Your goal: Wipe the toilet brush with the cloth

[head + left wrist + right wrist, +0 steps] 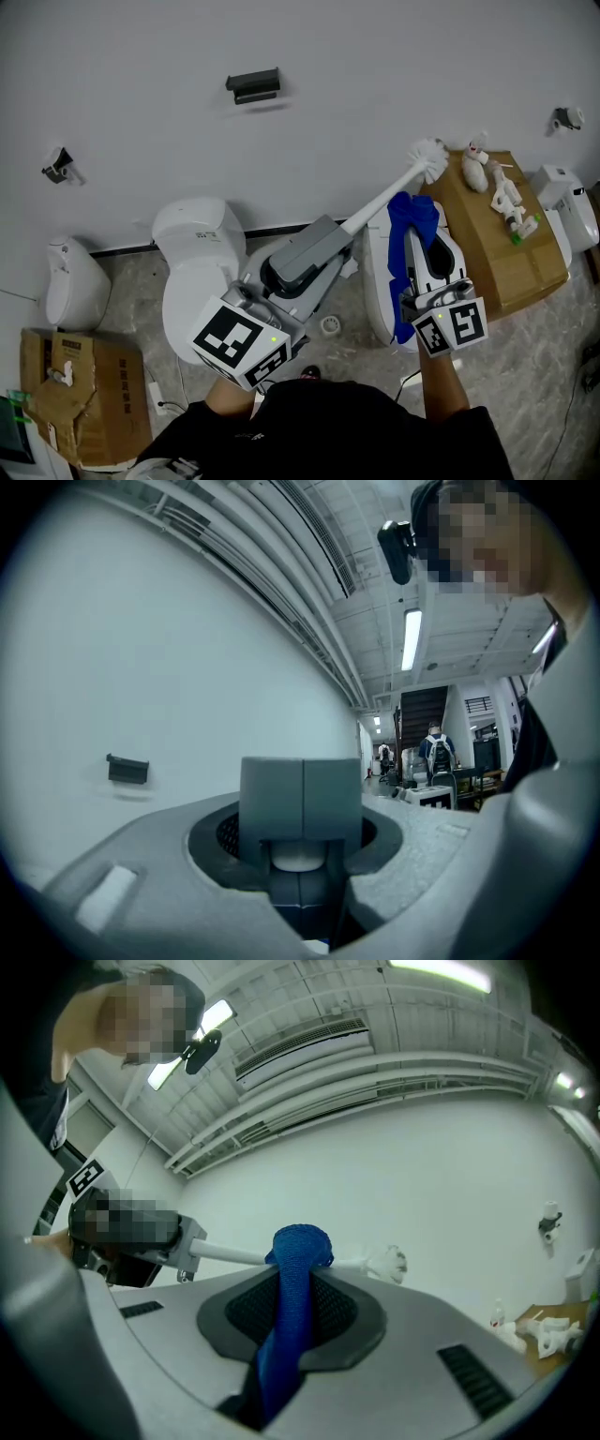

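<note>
White wall (375, 75) stands behind. Left gripper (345, 228) squeezes the toilet brush (384, 198) by its handle. Right gripper (424, 234) pinches the blue cloth (405, 211), draped over that handle.

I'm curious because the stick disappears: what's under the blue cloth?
The white handle of the toilet brush goes in under the blue cloth and its bristly head comes out the other side. The bit of handle beneath is covered.

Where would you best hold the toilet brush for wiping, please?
Grip the toilet brush at its handle end, far from the bristles, coming along the shaft from the person's side, as the left tongs do, leaving the long straight handle free for the blue cloth.
</note>
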Action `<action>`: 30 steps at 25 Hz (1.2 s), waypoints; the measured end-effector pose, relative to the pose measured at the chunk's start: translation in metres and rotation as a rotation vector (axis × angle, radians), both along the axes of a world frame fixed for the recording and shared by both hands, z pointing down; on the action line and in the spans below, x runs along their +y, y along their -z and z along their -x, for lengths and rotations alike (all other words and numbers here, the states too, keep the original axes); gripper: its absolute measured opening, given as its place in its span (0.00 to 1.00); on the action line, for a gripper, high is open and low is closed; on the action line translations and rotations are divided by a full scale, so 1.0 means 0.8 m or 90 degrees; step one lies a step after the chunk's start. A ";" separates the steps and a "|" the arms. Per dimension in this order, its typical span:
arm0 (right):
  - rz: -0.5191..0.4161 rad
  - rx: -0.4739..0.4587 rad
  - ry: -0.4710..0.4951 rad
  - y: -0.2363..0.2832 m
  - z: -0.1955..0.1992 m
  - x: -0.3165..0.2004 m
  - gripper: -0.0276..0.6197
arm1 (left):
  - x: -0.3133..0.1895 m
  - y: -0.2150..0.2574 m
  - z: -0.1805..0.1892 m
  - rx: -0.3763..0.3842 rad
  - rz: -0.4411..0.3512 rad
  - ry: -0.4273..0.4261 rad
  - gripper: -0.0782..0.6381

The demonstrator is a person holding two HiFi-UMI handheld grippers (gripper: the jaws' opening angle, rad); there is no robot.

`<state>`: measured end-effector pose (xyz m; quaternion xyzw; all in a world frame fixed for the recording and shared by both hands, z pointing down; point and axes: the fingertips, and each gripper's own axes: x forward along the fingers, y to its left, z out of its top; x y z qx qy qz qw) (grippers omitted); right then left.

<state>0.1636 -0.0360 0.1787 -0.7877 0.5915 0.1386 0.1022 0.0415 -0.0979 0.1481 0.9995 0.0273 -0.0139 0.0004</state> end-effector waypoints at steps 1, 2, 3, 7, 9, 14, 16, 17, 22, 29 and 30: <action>0.006 0.002 0.011 -0.004 0.006 -0.004 0.14 | 0.000 0.001 0.000 0.000 -0.002 0.000 0.33; 0.011 0.003 0.024 -0.008 0.013 -0.007 0.14 | 0.001 0.002 -0.001 0.000 -0.003 0.000 0.33; 0.014 0.005 0.039 -0.011 0.021 -0.011 0.14 | 0.002 0.002 0.000 0.001 -0.004 0.000 0.33; 0.019 0.013 0.105 -0.022 0.057 -0.022 0.14 | 0.009 0.003 0.000 0.004 0.000 -0.012 0.33; 0.011 0.017 0.138 -0.021 0.074 -0.029 0.14 | 0.011 0.004 0.000 0.003 0.001 -0.019 0.33; -0.013 0.038 0.187 -0.011 0.101 -0.034 0.14 | 0.016 0.004 0.001 0.002 0.000 -0.031 0.33; -0.019 0.046 0.197 -0.008 0.106 -0.032 0.14 | 0.021 0.003 0.002 0.001 0.001 -0.036 0.33; -0.021 0.050 0.198 -0.006 0.107 -0.031 0.14 | 0.023 0.003 0.002 0.001 0.002 -0.039 0.33; -0.035 0.058 0.194 0.001 0.106 -0.030 0.14 | 0.030 0.003 0.002 0.001 0.004 -0.054 0.33; -0.051 0.026 0.186 0.003 0.104 -0.031 0.14 | 0.031 0.002 0.001 -0.004 -0.002 -0.052 0.33; -0.051 0.020 0.187 0.002 0.104 -0.031 0.14 | 0.031 0.001 0.001 -0.006 -0.002 -0.052 0.33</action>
